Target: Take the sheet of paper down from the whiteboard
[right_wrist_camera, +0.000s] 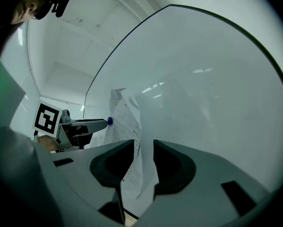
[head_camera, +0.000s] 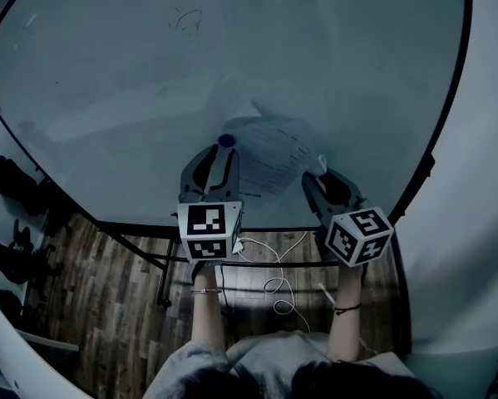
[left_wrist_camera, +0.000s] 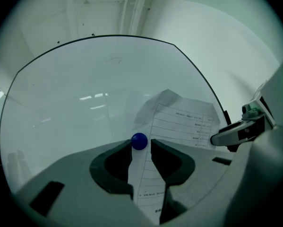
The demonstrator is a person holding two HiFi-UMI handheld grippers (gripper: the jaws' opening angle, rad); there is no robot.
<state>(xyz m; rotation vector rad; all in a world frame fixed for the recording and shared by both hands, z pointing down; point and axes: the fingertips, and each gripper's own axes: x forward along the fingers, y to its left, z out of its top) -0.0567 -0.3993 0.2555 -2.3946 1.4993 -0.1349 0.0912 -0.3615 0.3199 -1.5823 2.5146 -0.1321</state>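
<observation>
Now paper (right_wrist_camera: 129, 122) between parted jaws, right gripper (right_wrist_camera: 143, 144).

A wooden floor (head_camera: 107, 289) fills the lower left of the head view. A white cable (head_camera: 275, 285) loops across it at lower centre. Some unclear dark objects (head_camera: 12, 181) sit at the left edge.

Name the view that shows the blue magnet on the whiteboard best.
The left gripper view: the blue magnet is large and unblocked, mid-frame, at the edge of the sheet of paper. In the head view the magnet is small and dark above the left gripper; the right gripper view shows only a tiny blue dot.
</observation>
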